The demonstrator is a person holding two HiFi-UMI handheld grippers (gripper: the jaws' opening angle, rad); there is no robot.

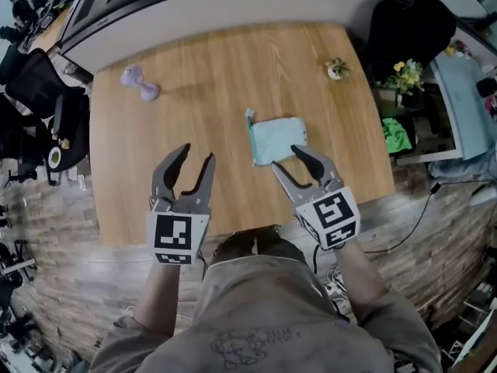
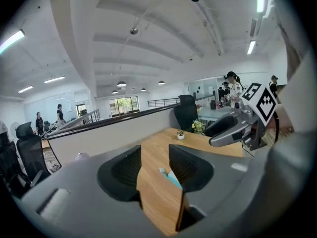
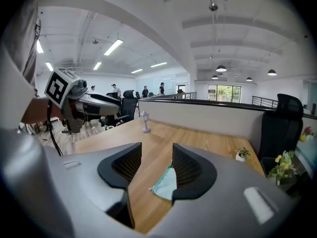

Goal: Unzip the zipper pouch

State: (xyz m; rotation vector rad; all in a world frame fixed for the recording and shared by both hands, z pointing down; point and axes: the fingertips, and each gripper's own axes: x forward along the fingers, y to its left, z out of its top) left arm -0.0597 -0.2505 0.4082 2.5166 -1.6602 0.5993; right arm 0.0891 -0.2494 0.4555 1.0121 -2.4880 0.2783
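A light teal zipper pouch (image 1: 275,139) lies flat on the wooden table (image 1: 217,92), its zipper edge on the left side. My right gripper (image 1: 292,164) hovers open just at the pouch's near right corner, with nothing between its jaws. Well apart from the pouch, my left gripper (image 1: 191,164) is open over bare wood to its near left. In the right gripper view the pouch (image 3: 166,183) peeks out beside the right jaw. A thin edge of the pouch (image 2: 171,178) shows between the jaws in the left gripper view.
A lilac dumbbell-shaped object (image 1: 140,83) lies at the table's far left. A small potted plant (image 1: 337,69) stands at the far right. Black office chairs (image 1: 39,107) stand left of the table, and yellow flowers (image 1: 407,74) beyond its right edge.
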